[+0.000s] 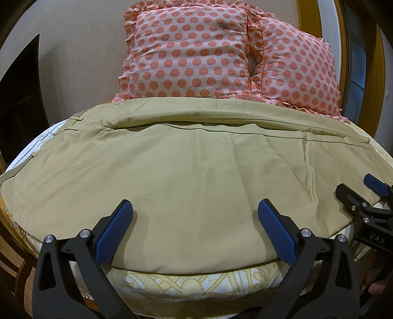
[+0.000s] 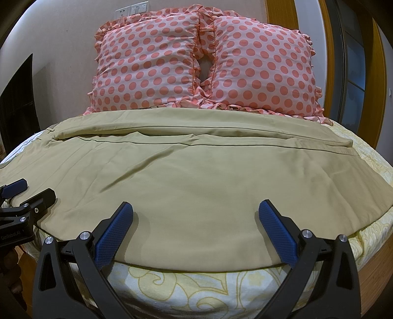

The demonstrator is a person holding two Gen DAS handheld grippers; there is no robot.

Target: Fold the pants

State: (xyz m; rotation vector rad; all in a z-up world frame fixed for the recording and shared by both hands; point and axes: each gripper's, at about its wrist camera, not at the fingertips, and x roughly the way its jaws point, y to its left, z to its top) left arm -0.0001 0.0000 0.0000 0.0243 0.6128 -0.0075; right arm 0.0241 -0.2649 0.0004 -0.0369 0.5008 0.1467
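Khaki pants (image 1: pixel 191 171) lie flat across the bed, waistband at the left (image 1: pixel 78 117), legs running to the right; they also show in the right wrist view (image 2: pixel 196 176). My left gripper (image 1: pixel 195 208) is open, its blue pads wide apart over the near edge of the pants, holding nothing. My right gripper (image 2: pixel 195 208) is open too, over the near edge farther right, empty. Each gripper shows in the other's view: the right one at the right edge (image 1: pixel 363 191), the left one at the left edge (image 2: pixel 27 193).
Two pink polka-dot pillows (image 1: pixel 191 54) (image 2: pixel 262 66) stand against the wall behind the pants. The bed sheet (image 2: pixel 196 282) is white with a yellow pattern and shows below the pants' near edge. A dark screen (image 1: pixel 19 98) is at the left, a wooden door frame (image 2: pixel 277 12) at the right.
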